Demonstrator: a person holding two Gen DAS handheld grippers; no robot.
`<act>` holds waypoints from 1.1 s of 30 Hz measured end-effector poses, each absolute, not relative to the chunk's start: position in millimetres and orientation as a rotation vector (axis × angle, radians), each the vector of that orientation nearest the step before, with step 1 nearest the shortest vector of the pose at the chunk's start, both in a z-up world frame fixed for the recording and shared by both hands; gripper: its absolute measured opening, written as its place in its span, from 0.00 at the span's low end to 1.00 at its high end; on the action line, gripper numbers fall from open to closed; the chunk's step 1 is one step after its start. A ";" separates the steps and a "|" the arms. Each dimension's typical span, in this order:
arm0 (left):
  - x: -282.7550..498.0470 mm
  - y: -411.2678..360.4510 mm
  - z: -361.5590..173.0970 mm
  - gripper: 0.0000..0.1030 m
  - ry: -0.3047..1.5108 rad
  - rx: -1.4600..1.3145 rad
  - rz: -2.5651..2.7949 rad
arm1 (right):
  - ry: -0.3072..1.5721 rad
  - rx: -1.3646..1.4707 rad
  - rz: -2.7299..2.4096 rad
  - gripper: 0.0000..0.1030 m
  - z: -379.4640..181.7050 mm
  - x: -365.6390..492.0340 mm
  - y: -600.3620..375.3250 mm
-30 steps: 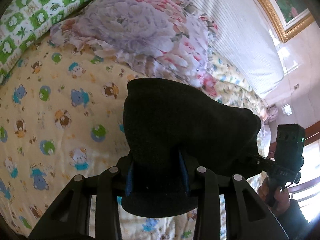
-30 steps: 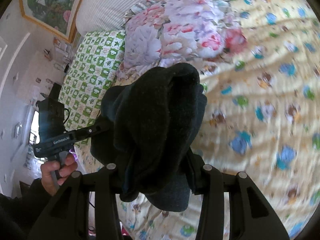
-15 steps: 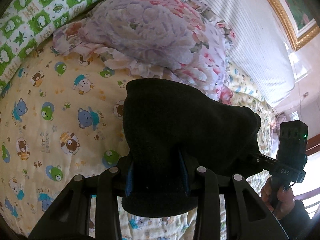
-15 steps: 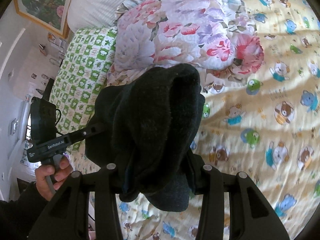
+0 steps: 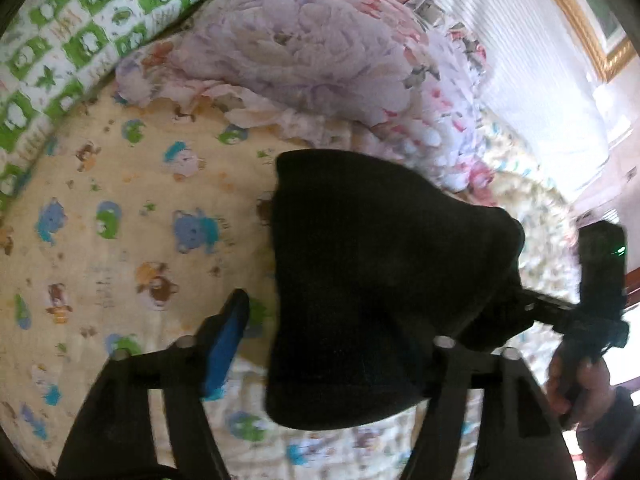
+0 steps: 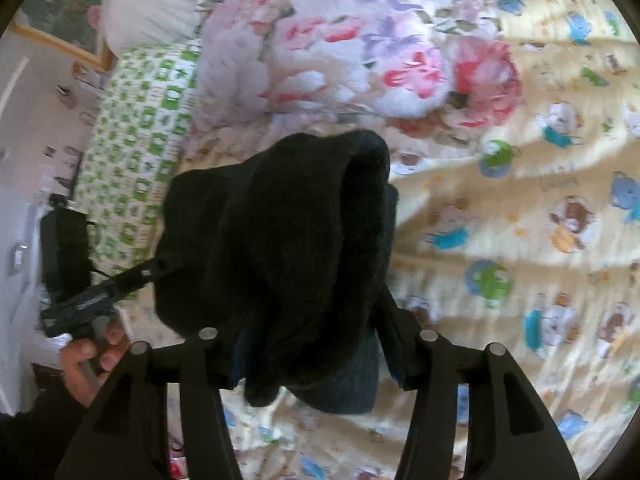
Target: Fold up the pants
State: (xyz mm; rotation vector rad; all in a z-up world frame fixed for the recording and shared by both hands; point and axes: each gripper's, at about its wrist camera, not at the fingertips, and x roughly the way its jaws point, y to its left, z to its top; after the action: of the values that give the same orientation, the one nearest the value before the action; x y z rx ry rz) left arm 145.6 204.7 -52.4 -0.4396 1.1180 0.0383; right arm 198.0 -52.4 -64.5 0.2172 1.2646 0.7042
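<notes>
The folded black pants [image 5: 372,272] hang in a bundle above the bed, between my two grippers. My left gripper [image 5: 332,344] is open: its blue-padded left finger [image 5: 226,336] stands clear of the cloth, and the right finger is hidden behind the bundle. In the right wrist view the pants [image 6: 288,240] drape between the fingers of my right gripper [image 6: 312,352], whose jaws are spread wide around the cloth. Each view shows the other gripper in a hand at the bundle's far side: the right gripper [image 5: 600,292] and the left gripper [image 6: 76,280].
A yellow bedsheet with cartoon bears [image 5: 120,240] lies below. A floral pillow [image 5: 320,56] and a green checked pillow [image 5: 60,40] lie at the head of the bed. A white striped headboard [image 5: 532,52] and a gold-framed picture [image 5: 588,28] are behind them.
Both grippers have opened: their fingers were pressed on the pants and are now spread. The bundle has stayed in about the same place in both views.
</notes>
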 end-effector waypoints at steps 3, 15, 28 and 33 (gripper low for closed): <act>144.3 209.3 -60.7 0.70 1.129 -0.450 0.021 | 1.239 0.167 0.656 0.61 -63.9 195.6 -56.9; 142.2 207.8 -77.6 0.73 1.093 -0.403 0.001 | 1.155 0.146 0.635 0.72 -82.0 190.3 -63.5; 97.4 183.8 -45.0 0.72 1.023 -0.344 0.111 | 0.962 0.176 0.606 0.75 -39.2 143.0 -73.3; 77.5 171.0 -43.1 0.72 1.006 -0.315 0.151 | 0.870 0.073 0.645 0.82 -30.3 108.3 -64.7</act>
State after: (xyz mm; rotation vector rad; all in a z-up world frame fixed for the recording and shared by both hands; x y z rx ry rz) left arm 77.5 171.0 -43.1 -0.3152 1.0064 0.1514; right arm 108.3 -64.7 -30.3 0.0726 0.8699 0.6448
